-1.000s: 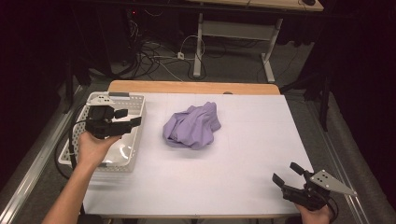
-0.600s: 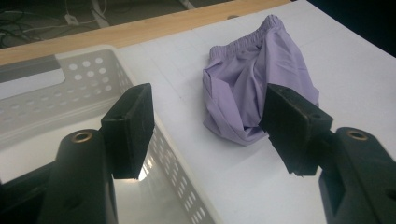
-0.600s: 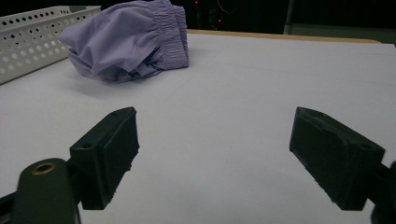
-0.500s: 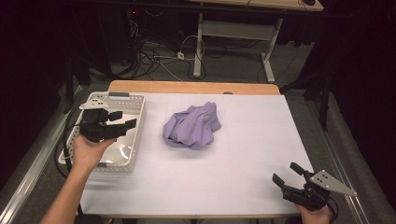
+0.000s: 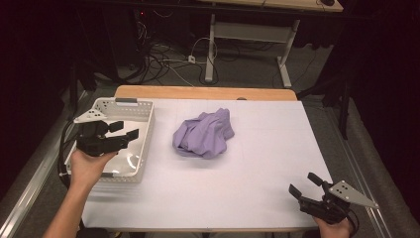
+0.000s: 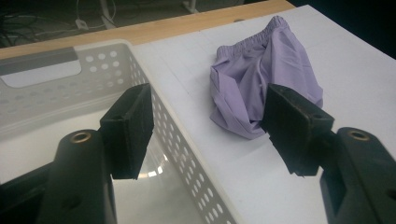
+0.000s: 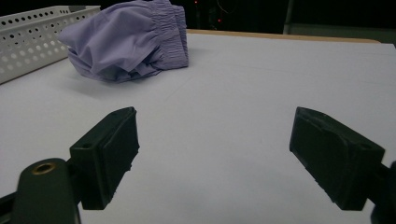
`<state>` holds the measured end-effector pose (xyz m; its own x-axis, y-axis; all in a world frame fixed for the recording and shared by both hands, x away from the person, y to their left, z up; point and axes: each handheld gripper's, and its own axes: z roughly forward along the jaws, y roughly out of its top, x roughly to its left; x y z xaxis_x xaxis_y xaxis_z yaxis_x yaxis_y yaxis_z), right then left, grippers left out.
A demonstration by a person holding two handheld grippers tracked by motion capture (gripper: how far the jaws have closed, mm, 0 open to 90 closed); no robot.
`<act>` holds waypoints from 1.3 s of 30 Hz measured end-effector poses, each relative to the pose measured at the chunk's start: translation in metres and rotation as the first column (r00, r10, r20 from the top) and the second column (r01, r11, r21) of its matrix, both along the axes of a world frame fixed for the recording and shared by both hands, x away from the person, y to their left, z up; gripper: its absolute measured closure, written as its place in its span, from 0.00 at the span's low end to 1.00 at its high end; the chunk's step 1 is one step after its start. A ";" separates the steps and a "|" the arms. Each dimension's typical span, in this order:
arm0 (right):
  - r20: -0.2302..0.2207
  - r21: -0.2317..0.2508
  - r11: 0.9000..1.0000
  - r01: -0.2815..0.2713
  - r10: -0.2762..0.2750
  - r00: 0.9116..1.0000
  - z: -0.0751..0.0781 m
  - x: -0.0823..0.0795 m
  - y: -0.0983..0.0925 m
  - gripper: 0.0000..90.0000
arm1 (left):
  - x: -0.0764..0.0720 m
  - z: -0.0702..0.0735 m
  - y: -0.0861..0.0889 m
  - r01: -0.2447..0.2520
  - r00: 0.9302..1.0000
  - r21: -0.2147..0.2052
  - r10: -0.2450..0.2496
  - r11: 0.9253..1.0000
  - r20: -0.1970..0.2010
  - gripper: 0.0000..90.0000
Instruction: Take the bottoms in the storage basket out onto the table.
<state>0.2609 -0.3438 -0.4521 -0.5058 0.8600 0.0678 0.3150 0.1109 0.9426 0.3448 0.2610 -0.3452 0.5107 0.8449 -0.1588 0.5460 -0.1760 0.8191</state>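
The left gripper (image 5: 123,133) is held above the white perforated basket (image 5: 144,144) at the left side of the table, its jaws parted with nothing between them; in the left gripper view one pad hangs over the basket's clear floor and the other over the white tabletop (image 6: 355,70) just past the basket's near wall (image 6: 187,149). Beyond those jaws, a little way from the basket and apart from it, lies the crumpled lilac garment (image 6: 266,74), its gathered elastic waistband turned toward the far wooden edge of the table (image 5: 198,92). In the high view the garment (image 5: 204,135) sits slightly left of the table's middle, bunched into a low heap. The right gripper (image 5: 305,184) rests low at the near right corner of the table, well apart from the garment, its jaws spread wide and empty; the right gripper view looks along them across bare white surface to the garment (image 7: 126,39), with the basket's wall (image 7: 32,37) beside it
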 end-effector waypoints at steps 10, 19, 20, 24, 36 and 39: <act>-0.001 0.000 1.000 0.002 -0.002 1.000 0.000 0.000 0.000 0.18 | -0.008 -0.005 0.008 -0.017 1.000 -0.022 0.017 1.000 0.002 0.37; -0.002 0.001 1.000 0.003 -0.003 1.000 0.000 0.000 0.000 0.18 | -0.015 -0.008 0.013 -0.029 0.999 -0.041 0.030 0.999 0.019 0.37; -0.001 0.001 1.000 0.003 -0.003 1.000 0.000 0.000 0.000 0.18 | -0.016 -0.008 0.014 -0.030 0.999 -0.041 0.031 0.999 0.021 0.37; -0.002 0.005 1.000 0.003 -0.003 1.000 0.000 0.000 -0.001 0.18 | -0.018 -0.009 0.016 -0.038 0.999 -0.047 0.039 0.998 0.028 0.37; 0.000 0.002 1.000 0.003 -0.003 1.000 0.000 0.000 0.000 0.18 | -0.026 -0.016 0.022 -0.061 0.997 -0.054 0.063 0.997 0.038 0.36; 0.002 0.002 1.000 0.004 -0.004 1.000 0.000 0.000 0.000 0.18 | -0.027 -0.018 0.024 -0.064 0.997 -0.056 0.067 0.996 0.037 0.35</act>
<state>0.2609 -0.3442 -0.4521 -0.5029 0.8616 0.0684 0.3138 0.1083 0.9433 0.3176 0.2846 -0.3631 0.4612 0.8673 -0.1873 0.5227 -0.0950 0.8472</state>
